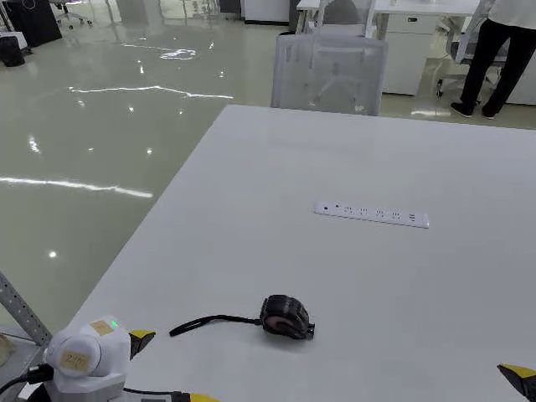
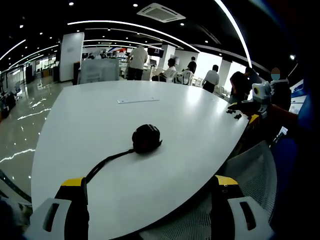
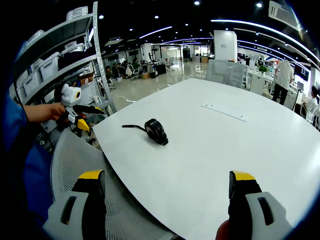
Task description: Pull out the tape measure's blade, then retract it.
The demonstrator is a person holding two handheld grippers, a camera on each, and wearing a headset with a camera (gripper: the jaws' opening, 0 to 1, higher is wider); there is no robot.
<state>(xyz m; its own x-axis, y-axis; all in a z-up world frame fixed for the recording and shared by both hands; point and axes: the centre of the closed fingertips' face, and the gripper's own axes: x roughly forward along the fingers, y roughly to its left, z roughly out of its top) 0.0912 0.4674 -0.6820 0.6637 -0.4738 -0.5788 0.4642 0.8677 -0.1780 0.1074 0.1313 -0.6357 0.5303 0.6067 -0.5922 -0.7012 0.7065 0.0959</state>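
A dark, rounded tape measure lies on the white table near its front edge, blade in. Its black wrist strap trails off to the left. My left gripper hovers at the table's front left corner, open and holding nothing; from it the tape measure lies ahead between the jaws, a short way off. My right gripper is also open and empty, off the front right, with the tape measure ahead and slightly left. One of its yellow fingertips pokes in at the bottom right.
A white power strip lies mid-table beyond the tape measure. A grey mesh chair stands at the far edge, and a person stands behind it to the right. Shelving stands left of the table.
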